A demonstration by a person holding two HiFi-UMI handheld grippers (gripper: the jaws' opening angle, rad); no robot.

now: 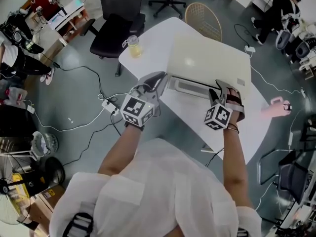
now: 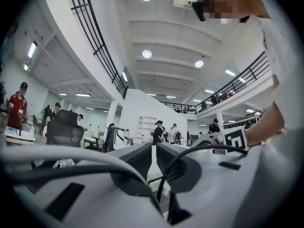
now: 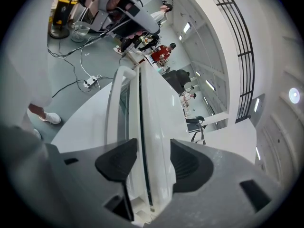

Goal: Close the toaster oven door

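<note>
Since the door (image 3: 124,109) of the toaster oven (image 1: 207,58) stands upright vs. the body w/ only a thin dark seam showing, the task looks approx. done. That's prob. why the right gripper (image 3: 153,144) isn't pinching: its jaws stand wide, straddling the door's edge, pads not pressing as far as I can tell. The oven sits mid-table (image 1: 163,38), at 12 o'clock from the person, door facing them.

The left gripper (image 1: 157,80) is by the oven's 8 o'clock corner, jaws nearly together w/ nothing btwn them. It's likely there to steady the box; contact unclear. A bottle (image 1: 134,46) stands at the oven's 10 o'clock, well apart, no part in this.

Pose: both forearms reach fwd. The left gripper is held level, the right is at the oven's 5 o'clock, tipped down along the door.
</note>
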